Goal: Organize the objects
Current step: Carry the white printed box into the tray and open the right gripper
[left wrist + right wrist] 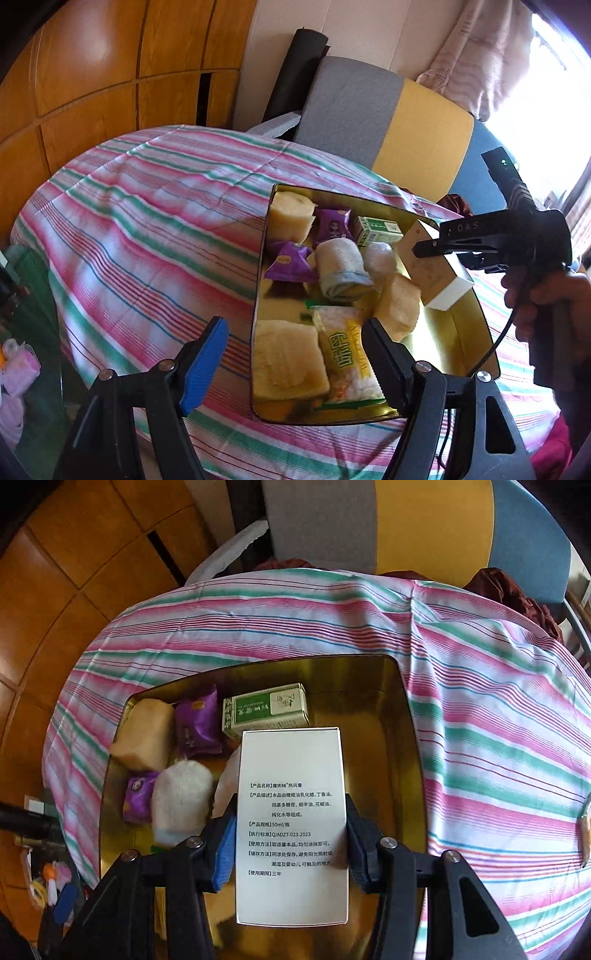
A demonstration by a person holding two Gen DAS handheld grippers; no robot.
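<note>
Gold tin tray (402, 716) sits on the striped cloth (498, 709), half filled. The right gripper (291, 843) clamps a white box (291, 775) above its bare side; next, lower and release. The left gripper (295, 354) hovers open, empty.

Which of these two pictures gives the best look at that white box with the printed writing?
The right wrist view: the white box fills the middle, its printed face square to the camera, clamped by the right gripper above the gold tray. The left wrist view shows the white box only from the side, tilted and partly hidden.
</note>
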